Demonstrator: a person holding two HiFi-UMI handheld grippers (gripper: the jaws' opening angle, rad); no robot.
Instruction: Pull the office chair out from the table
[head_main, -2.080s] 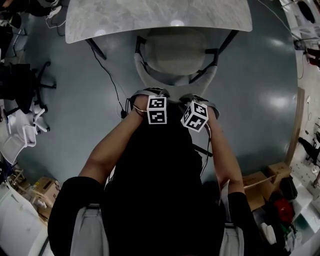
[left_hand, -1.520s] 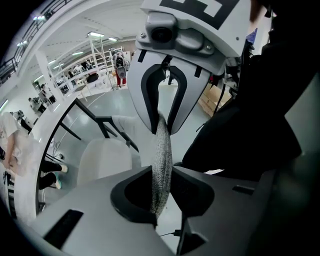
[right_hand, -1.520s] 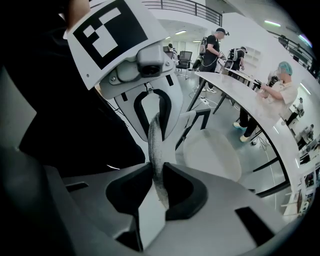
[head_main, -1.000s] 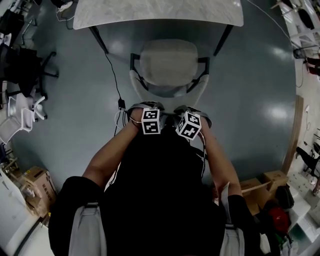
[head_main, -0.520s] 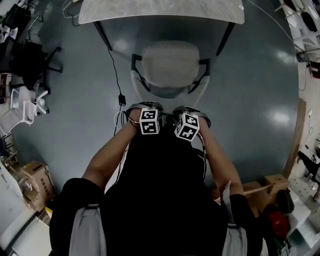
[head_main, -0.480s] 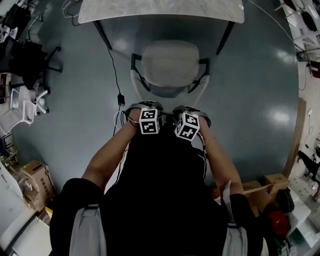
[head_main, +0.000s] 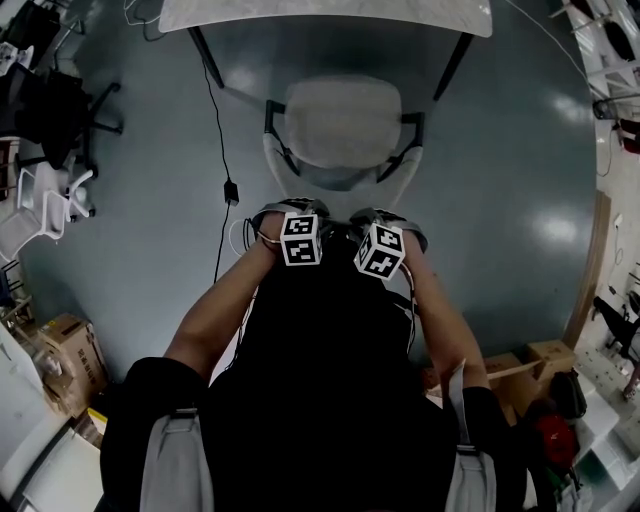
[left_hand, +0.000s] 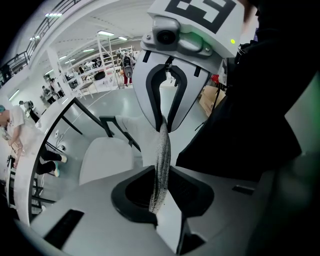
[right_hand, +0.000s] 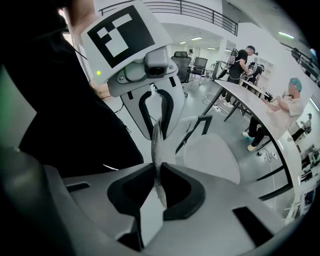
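Observation:
The pale grey office chair (head_main: 343, 120) stands out from under the marble-topped table (head_main: 330, 15), its seat wholly clear of the table's edge. Its curved backrest (head_main: 340, 182) faces me. My left gripper (head_main: 290, 212) and right gripper (head_main: 388, 218) sit side by side on the backrest's top rim. In the left gripper view the mesh edge (left_hand: 162, 150) runs between the jaws of the left gripper (left_hand: 160, 195), pinched. The right gripper (right_hand: 157, 187) pinches the mesh edge (right_hand: 156, 145) too; its jaws have just been closing on it. The seat (right_hand: 212, 155) shows beyond.
A black cable (head_main: 215, 150) trails over the blue-grey floor left of the chair. Another dark office chair (head_main: 60, 100) and cardboard boxes (head_main: 60, 345) stand at the left, more boxes (head_main: 510, 365) at the right. People sit at a long table (right_hand: 295, 107).
The chair has rolled back from the table toward me with both grippers on its backrest. Its seat, partly under the tabletop before, now stands free of it.

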